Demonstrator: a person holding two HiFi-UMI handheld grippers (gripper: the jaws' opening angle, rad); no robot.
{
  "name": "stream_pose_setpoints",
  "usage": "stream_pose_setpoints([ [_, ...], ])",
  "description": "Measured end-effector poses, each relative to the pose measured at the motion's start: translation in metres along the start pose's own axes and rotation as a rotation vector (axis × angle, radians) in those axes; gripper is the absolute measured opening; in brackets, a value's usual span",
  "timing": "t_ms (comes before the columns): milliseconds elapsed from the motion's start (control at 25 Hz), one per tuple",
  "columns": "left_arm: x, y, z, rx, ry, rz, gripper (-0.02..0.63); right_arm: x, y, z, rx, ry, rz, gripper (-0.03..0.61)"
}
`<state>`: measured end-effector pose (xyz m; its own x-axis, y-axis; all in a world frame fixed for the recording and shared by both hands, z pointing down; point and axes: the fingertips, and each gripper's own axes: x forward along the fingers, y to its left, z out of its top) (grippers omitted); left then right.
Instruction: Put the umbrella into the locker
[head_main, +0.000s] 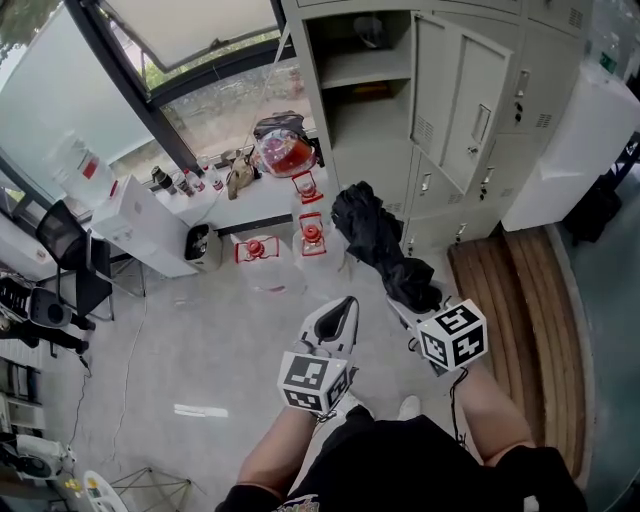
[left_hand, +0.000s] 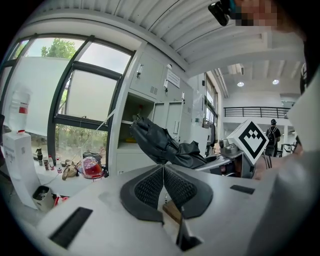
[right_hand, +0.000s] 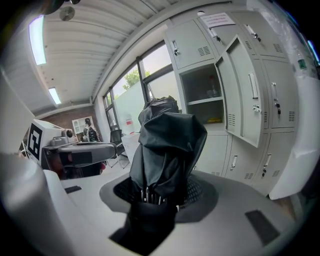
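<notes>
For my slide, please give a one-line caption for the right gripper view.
Right hand-held gripper clamps a folded black umbrella, facing an open grey locker.

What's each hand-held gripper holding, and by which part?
Right hand-held gripper: umbrella, clamped at the canopy's bunched end where the rib tips gather. Left hand-held gripper: shut, empty.

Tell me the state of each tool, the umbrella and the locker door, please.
left tool: shut, empty
right tool: shut on the umbrella
umbrella: folded, not yet in the locker
locker door: open
</notes>
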<state>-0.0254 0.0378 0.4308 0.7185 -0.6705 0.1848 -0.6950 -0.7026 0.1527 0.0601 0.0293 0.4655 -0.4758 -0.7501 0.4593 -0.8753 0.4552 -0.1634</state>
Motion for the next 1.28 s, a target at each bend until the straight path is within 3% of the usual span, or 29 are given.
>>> stream_pose_setpoints([
  [400, 0.002, 0.056, 0.007, 0.004, 0.007, -0.064, 0.017, 0.054, 0.012, 0.021, 0.044, -0.001, -0.057, 0.238],
  [800, 0.003, 0.085, 0.017, 0.001, -0.013, -0.092, 0.017, 0.082, 0.018, 0.031, 0.062, 0.008, -0.093, 0.238],
  [1280, 0.049, 0.094, 0.026, 0.001, -0.007, -0.078, 0.017, 0.109, -0.042, 0.049, 0.076, 0.019, -0.106, 0.238],
])
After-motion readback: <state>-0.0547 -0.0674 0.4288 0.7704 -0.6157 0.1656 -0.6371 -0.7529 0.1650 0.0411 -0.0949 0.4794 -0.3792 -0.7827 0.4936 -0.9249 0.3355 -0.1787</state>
